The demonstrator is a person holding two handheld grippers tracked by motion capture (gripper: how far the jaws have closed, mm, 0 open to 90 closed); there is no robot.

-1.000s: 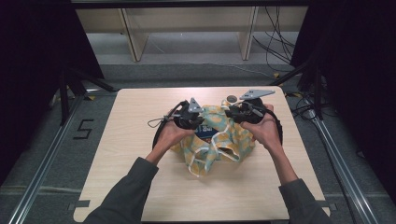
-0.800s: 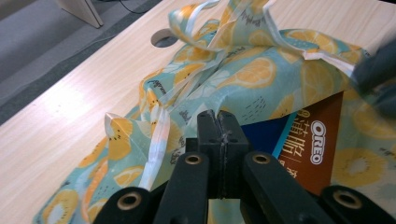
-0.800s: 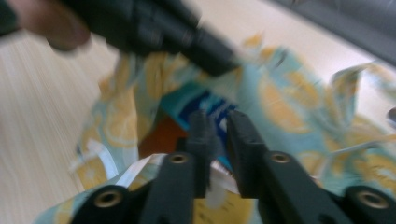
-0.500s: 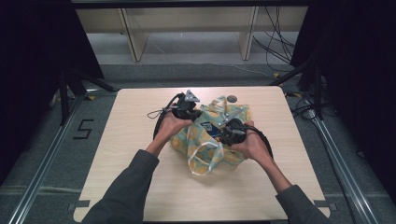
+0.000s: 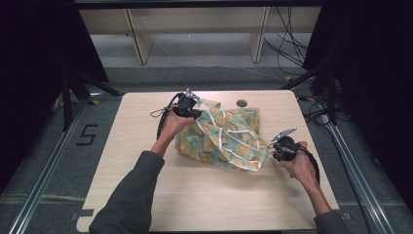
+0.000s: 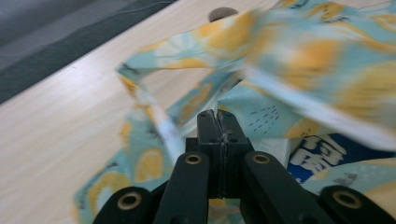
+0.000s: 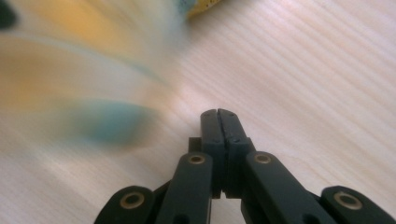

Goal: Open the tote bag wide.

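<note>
Motion is blurring the cloth [image 7: 70,70] in the right gripper view; teal with orange prints, it is lying rumpled on the desk [image 5: 146,161]. Both grippers' jaws are clenched, left gripper [image 5: 194,108] pinching a cloth corner, right gripper [image 5: 273,150] empty.

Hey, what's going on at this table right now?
A person is working on a teal and yellow patterned cloth on a wooden table, with a gripper in each hand. The left gripper is at the cloth's far corner, fingers shut. The right gripper sits by the near right corner, fingers shut; whether it pinches fabric is unclear.

Grey sleeve [image 5: 127,195], black grippers (brass rivets), trailing black cables [image 5: 160,122]
</note>
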